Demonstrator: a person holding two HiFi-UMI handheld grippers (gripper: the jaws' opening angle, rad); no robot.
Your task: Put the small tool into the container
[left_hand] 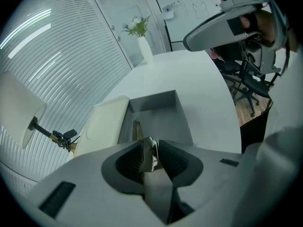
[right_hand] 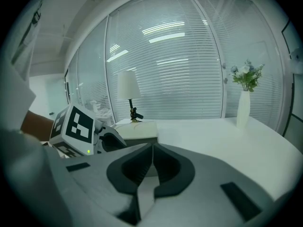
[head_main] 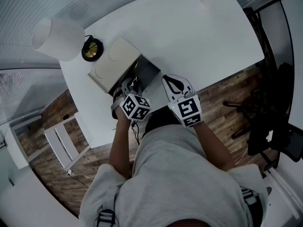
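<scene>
Small tool (left_hand: 148, 156): one, a pale piece clenched between the jaws of my left claw (left_hand: 150, 151), hanging over the near end of the one open grey container (left_hand: 163, 109). One cream lid (left_hand: 103, 123) lies just beside the container's left wall. My right claw (right_hand: 151, 151) is pressed shut on nothing, near the container's right. White table (head_main: 199, 27), wooden floor (head_main: 233, 92), slatted blinds (right_hand: 184, 65). One lamp (head_main: 56, 38) stands far left and one vase (right_hand: 243, 109) far off.

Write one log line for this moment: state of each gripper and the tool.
left gripper: shut on small tool | position: near edge of open container | right gripper: shut, empty | step: tool not yet released
</scene>
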